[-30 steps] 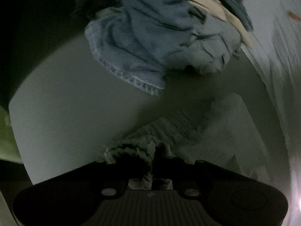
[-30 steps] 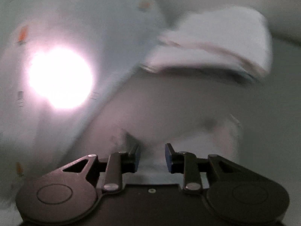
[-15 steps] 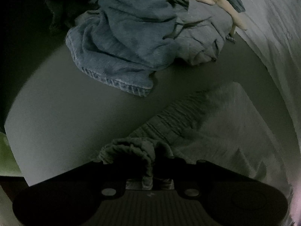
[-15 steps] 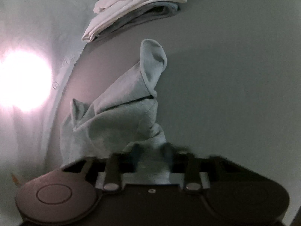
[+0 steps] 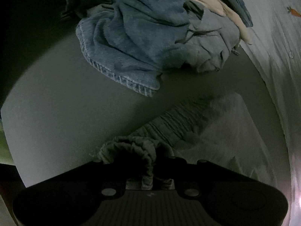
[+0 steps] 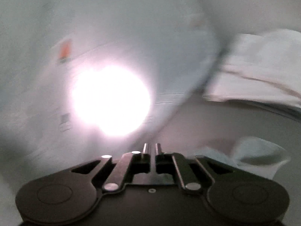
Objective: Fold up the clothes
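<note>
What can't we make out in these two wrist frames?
- Left wrist: left gripper fingertips, buried in the bunched waistband and shadow.
- Left wrist: clothes pile, top cut off by the frame edge.
- Right wrist: white sheet print, lost to motion blur and glare.
- Right wrist: folded stack, smeared.

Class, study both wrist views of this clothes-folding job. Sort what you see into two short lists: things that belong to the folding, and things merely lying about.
Belongs to the folding:
- pale grey garment with gathered elastic waistband, pinched in the left tool
- heap of unfolded blue denim and grey clothes
- stack of folded white cloth
- right tool, nothing between its tips, opening

Lying about:
- white carrot-print sheet
- bright lamp glare
</note>
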### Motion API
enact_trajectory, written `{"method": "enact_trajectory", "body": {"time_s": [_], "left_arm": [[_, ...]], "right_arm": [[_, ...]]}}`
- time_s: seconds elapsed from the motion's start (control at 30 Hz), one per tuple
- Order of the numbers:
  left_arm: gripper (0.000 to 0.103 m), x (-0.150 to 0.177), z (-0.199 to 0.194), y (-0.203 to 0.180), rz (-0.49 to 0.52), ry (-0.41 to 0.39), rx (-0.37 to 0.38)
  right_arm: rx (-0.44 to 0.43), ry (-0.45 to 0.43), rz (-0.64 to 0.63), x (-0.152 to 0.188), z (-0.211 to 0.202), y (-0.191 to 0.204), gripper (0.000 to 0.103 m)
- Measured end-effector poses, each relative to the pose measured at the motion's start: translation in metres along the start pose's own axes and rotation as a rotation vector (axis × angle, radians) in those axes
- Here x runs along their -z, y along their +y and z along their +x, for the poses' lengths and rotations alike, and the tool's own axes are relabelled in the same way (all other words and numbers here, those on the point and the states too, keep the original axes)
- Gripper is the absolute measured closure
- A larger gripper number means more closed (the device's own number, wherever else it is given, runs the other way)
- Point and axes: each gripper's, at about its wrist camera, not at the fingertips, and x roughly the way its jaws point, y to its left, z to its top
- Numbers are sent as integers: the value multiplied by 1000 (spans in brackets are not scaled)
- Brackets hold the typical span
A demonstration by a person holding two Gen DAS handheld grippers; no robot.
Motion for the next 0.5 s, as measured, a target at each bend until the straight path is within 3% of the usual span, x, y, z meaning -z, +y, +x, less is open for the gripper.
{"method": "enact_trajectory", "body": {"time_s": [0.03, 0.07, 0.13, 0.3, 0.5], "left_arm": [[87, 0, 0, 0, -3, -3, 0], [87, 0, 0, 0, -6, -5, -1], [87, 1, -1, -1, 0, -11, -6], [87, 0, 1, -9, 60, -11, -32], [85, -4, 2, -20, 98, 9, -81]], "right_arm": [[-29, -2, -11, 1, 3, 6, 68], [-46, -11, -13, 5, 2, 7, 65], [-16, -20, -11, 17, -3, -5, 65], [224, 73, 48, 59, -8, -68, 68], [280, 143, 151, 86, -9, -119, 67]]}}
